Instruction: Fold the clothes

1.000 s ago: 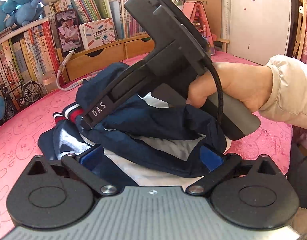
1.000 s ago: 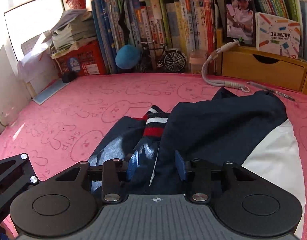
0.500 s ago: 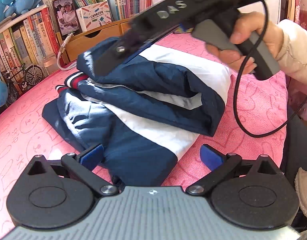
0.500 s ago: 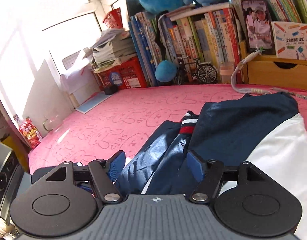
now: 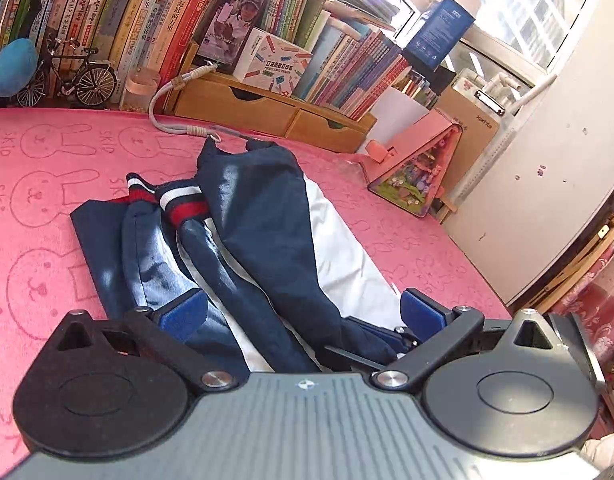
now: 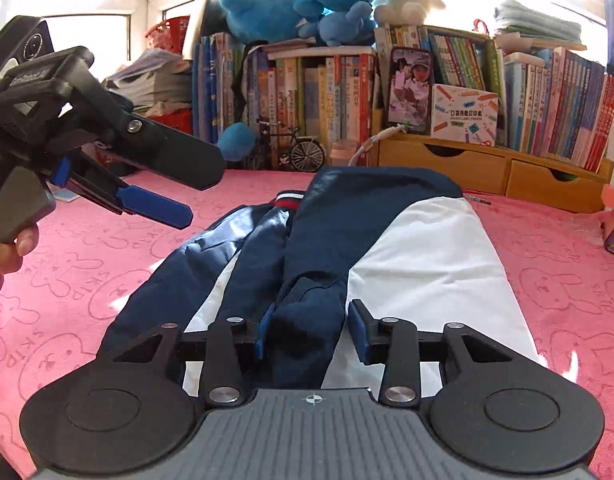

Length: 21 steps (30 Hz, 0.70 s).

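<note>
Left wrist view: left tool [image 5: 301, 314] spread wide, holding nothing, poised over the near end of the jacket [image 5: 263, 236]. Jacket lies folded lengthwise on the pink bench [image 5: 47, 184], striped cuffs [image 5: 179, 202] toward the books [image 5: 147, 28]. Right wrist view: right tool [image 6: 309, 330] half open, pads either side of a navy fold of the jacket [image 6: 387, 248]; grip cannot be confirmed. Left tool [image 6: 155, 200] hangs at upper left, raised clear of the fabric, empty.

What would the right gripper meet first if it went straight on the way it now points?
Most likely the navy-and-white jacket: the open right gripper already has a navy fold between its fingers, and the garment stretches ahead toward the wooden drawers. Depth is uncertain.
</note>
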Available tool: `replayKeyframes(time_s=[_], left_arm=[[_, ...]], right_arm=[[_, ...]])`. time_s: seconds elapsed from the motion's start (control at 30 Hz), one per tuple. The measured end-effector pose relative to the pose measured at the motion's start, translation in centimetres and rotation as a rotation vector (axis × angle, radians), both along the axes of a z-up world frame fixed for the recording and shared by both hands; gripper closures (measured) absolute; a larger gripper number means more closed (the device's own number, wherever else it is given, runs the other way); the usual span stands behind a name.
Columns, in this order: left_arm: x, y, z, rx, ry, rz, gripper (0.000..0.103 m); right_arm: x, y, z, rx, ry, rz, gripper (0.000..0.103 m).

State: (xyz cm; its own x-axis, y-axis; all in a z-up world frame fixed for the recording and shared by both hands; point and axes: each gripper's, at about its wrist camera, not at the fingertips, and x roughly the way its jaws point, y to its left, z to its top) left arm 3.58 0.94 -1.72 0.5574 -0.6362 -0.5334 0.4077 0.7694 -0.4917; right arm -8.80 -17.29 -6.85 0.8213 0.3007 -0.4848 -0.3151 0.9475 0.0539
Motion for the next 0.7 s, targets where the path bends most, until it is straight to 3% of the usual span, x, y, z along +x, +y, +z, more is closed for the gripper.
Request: replayKeyframes(time_s=[0.17,0.27,0.33,0.43,0.5,0.57,0.63,0.7], left_arm=[[5.6,-0.8,-1.3,-0.04,0.058,0.117,0.0],[8.6,-1.1,-3.2,-0.01,0.155,0.203,0.0],[9.0,-1.1,-4.2,-0.029,0.187,0.229,0.0],[8.0,-1.5,-3.6,-0.043,0.14,0.29,0.004],[6.9,-1.9,-2.2,-0.039,0.067,0.313,0.022],[6.1,-1.6,-1.1,-0.046,0.027,0.289,0.022],[6.0,-1.0,-1.1,-0.045,0.044,0.284,0.021],[6.1,-0.4,-1.8,-0.046,0.086,0.283,0.007]], right_arm=[[-0.9,0.0,-0.1,0.03,-0.026,-0.015,0.085],[-1.0,-0.1,0.0,0.059,-0.026,-0.011,0.087],[-0.9,-0.3,0.1,0.081,-0.024,-0.008,0.087],[-0.9,-0.1,0.2,0.09,-0.027,0.007,0.087],[-1.0,0.4,0.1,0.075,-0.034,0.025,0.088],[-1.1,1.0,0.1,0.06,-0.041,0.044,0.088],[-1.2,1.5,0.0,0.045,-0.047,0.062,0.088],[-1.2,2.1,0.0,0.029,-0.054,0.08,0.088]])
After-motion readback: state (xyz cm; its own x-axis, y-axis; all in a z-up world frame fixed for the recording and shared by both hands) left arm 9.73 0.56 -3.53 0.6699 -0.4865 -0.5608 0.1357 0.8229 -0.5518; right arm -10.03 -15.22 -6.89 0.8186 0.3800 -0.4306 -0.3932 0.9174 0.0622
